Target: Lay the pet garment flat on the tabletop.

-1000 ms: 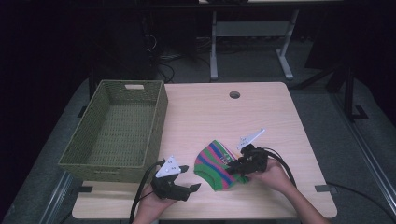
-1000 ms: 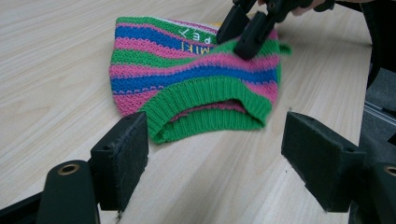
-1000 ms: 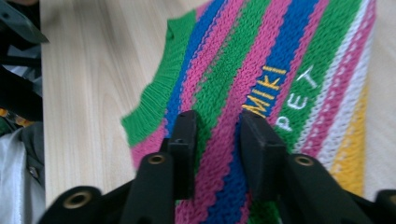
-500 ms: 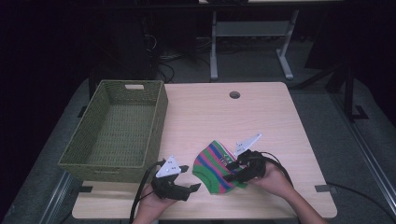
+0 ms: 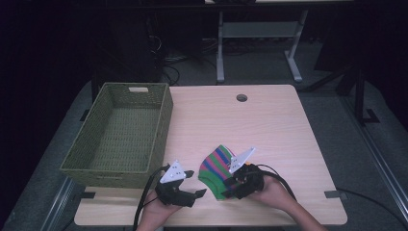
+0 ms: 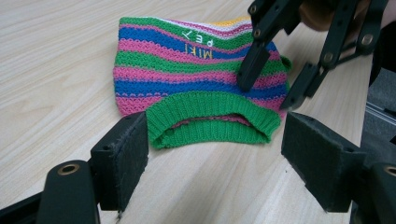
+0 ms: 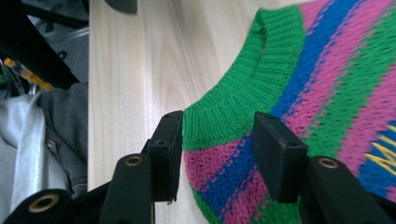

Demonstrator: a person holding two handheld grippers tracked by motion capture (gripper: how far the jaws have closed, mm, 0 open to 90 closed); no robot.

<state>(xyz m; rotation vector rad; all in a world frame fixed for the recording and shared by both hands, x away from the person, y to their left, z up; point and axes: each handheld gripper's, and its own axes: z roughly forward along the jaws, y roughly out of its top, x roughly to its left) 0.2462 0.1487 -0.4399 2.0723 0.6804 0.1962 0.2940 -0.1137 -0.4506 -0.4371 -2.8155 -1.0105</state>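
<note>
The sweater (image 5: 219, 169) is lying flat on the bench (image 5: 269, 130), lower centre of the high view, stripes running up toward the right, green hem facing the left gripper (image 5: 195, 185). You are holding the left gripper just left of the hem, jaws wide apart and gripping nothing. The right gripper (image 5: 230, 186) is sitting on the sweater's lower right edge. Its jaws, which have just been closing, are half apart and straddling the fabric by the green band (image 7: 233, 107) without clamping it. The basket (image 5: 91, 159) is standing at left.
</note>
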